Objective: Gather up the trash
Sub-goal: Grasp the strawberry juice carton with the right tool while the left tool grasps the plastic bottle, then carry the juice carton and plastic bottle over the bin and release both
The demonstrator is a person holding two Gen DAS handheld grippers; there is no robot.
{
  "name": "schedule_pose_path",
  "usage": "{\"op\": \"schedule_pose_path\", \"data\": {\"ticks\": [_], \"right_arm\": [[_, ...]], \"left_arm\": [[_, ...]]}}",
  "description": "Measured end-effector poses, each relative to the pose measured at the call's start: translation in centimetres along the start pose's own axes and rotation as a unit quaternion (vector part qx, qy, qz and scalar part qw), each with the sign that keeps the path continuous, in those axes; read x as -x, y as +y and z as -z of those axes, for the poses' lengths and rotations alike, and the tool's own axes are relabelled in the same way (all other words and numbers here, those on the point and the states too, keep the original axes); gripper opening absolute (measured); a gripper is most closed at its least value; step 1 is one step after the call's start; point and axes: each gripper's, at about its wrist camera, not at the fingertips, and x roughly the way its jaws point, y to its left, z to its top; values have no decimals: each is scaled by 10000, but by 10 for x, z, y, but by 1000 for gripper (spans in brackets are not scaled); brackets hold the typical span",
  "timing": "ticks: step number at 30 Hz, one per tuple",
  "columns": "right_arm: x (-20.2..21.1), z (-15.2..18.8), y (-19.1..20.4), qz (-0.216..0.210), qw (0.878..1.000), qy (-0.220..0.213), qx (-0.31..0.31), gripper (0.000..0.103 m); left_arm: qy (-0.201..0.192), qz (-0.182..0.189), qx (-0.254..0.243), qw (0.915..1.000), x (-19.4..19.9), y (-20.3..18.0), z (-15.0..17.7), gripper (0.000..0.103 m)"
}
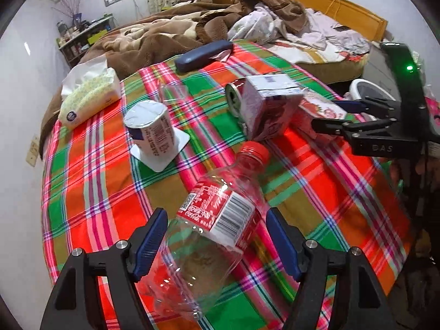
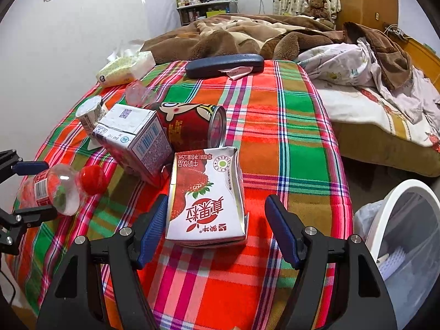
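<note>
A clear, empty plastic cola bottle with a red cap and red label is seen lying on its side on the red, green and orange plaid cloth, cap pointed away from the left gripper. White script reading Coca-Cola, a barcode and a QR code are printed on the label. The bottle body is framed by the left gripper's 2 blue pads, the jaws spread, the left pad at or just beside the plastic and the right pad apart from it; a firm pinch cannot be confirmed. A small white milk carton printed with red strawberries is seen lying flat on the cloth between the spread jaws of the right gripper; the left pad is just beside its edge, the right pad is apart. Red Chinese characters and "125mL" are legible on the carton. Behind it a white and red drink box with a barcode, QR code and "SIG" mark is tipped against a red tin can lying on its side. A white foil-lidded yoghurt cup stands inverted nearby. A white bin lined with a plastic bag is visible beside the cloth's right edge.
</note>
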Motion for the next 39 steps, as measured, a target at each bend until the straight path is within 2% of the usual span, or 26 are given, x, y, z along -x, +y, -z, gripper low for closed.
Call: {"op": "schedule_pose_path", "data": {"ticks": [5,9,13,17,20,22,27,33,39], "right_arm": [[-2,0,4,8,9999,57,137,73],[0,2,2,68,9999,12,127,73],[1,3,0,97,9999,31,72,73],[-3,7,2,284,9993,110,201,73],[-2,9,0,200,9997,115,127,71],[-1,10,0,169,9997,112,143,60],[1,12,0,120,9998,58,126,60],[9,17,-2,144,9998,-98,74,60],[24,23,-5,50,9996,-271,-25,60]], "left_arm": [[246,-56,173,9995,-11,4,3,74],[272,103,286,9992,-15,1,5,74],[390,102,475,9981,-21,-3,7,73],[244,195,898,9955,-21,0,5,69],[145,230,1030,9943,-19,-2,5,64],[121,184,1100,9937,-20,-2,4,64],[-39,306,1420,9894,-16,-3,8,63],[-177,407,1567,9867,-10,-14,15,63],[-389,360,1722,9836,2,-22,22,63]]}}
